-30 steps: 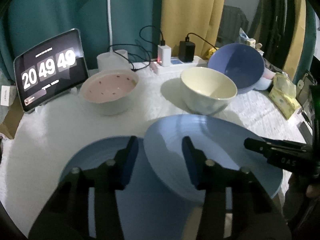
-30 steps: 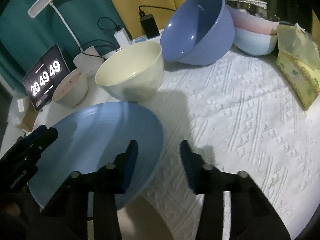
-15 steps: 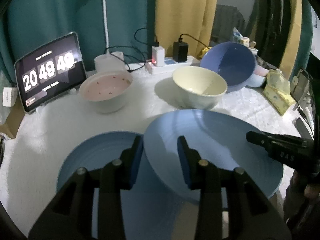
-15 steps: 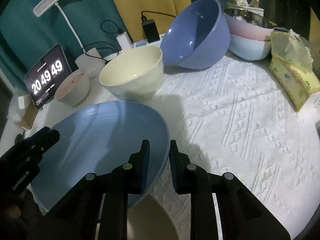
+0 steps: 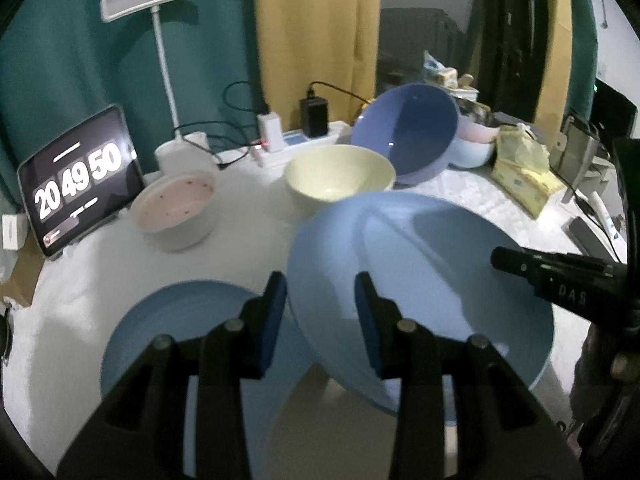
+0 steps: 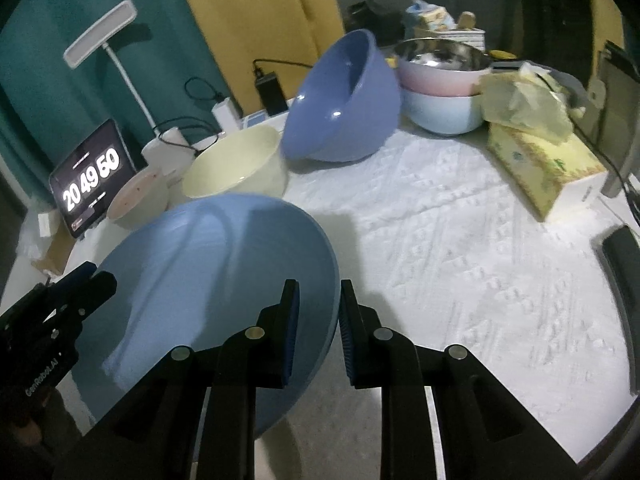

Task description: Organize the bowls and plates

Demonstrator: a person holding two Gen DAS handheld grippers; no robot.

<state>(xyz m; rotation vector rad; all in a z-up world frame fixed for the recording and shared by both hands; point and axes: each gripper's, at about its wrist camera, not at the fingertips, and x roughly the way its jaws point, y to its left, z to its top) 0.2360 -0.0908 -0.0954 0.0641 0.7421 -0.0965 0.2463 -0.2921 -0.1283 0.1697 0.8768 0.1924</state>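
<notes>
A light blue plate (image 5: 420, 280) (image 6: 208, 280) hangs tilted above the white tablecloth, held at two opposite rims. My left gripper (image 5: 320, 320) is shut on its left rim, one finger under the wall and one on the inside. My right gripper (image 6: 316, 328) is shut on the right rim. Each gripper shows in the other's view: the right gripper (image 5: 520, 264) and the left gripper (image 6: 80, 284). A second blue plate (image 5: 180, 320) lies flat on the cloth, left of the held one. A beige surface shows beneath the lifted plate.
Behind stand a pink speckled bowl (image 5: 172, 216), a cream bowl (image 5: 340, 176) (image 6: 236, 168), a tilted violet-blue bowl (image 6: 344, 96) and stacked pink and pale blue bowls (image 6: 440, 96). A tablet clock (image 5: 76, 176), lamp, power strip and tissue pack (image 6: 540, 160) line the back and right.
The right gripper's jaws closed onto the plate's rim. Both grippers then rose and pulled back with the plate, so it now hangs higher and more tilted over the table.
</notes>
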